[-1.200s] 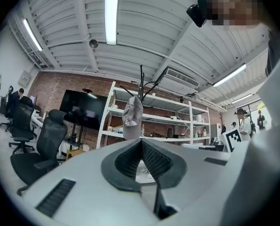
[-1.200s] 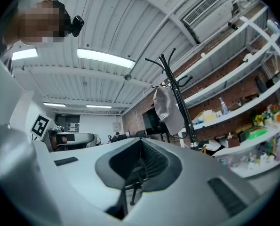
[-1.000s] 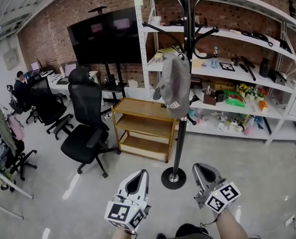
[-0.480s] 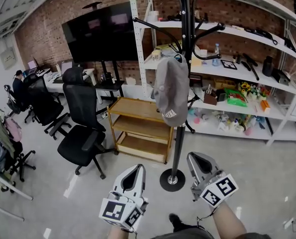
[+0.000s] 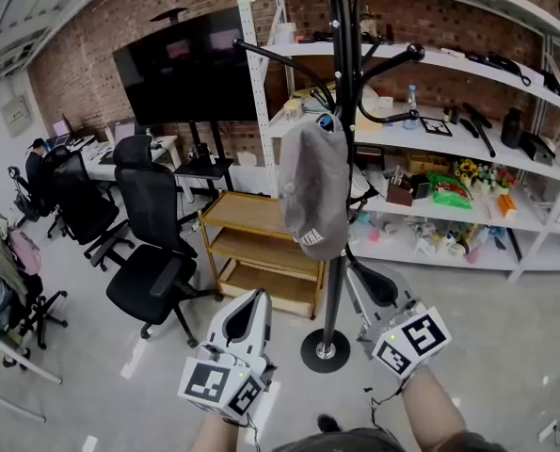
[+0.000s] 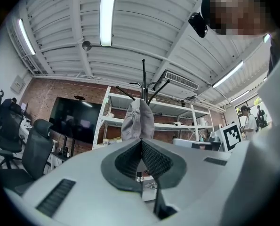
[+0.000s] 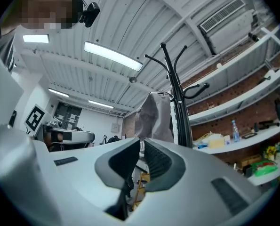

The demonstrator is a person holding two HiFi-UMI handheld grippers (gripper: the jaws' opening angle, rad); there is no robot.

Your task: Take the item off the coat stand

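A grey cap (image 5: pixel 312 191) hangs from a hook on the black coat stand (image 5: pixel 337 111), whose round base (image 5: pixel 325 351) rests on the floor. My left gripper (image 5: pixel 254 293) is held low, left of the pole and below the cap, jaws shut and empty. My right gripper (image 5: pixel 355 269) is just right of the pole, under the cap's lower edge, also shut with nothing in it. The left gripper view shows the cap (image 6: pixel 138 121) straight ahead above the closed left gripper (image 6: pixel 140 141). The right gripper view shows the cap (image 7: pixel 154 119) beyond the closed right gripper (image 7: pixel 142 142).
A wooden trolley (image 5: pixel 261 243) stands behind the stand on the left. White shelving (image 5: pixel 468 186) with clutter fills the right. Black office chairs (image 5: pixel 157 252) and a large dark screen (image 5: pixel 185 64) are at the left. A person (image 5: pixel 40 163) sits at far-left desks.
The coat stand and cap have come nearer and loom larger. Both grippers have moved forward and up toward the pole, and both have stayed shut.
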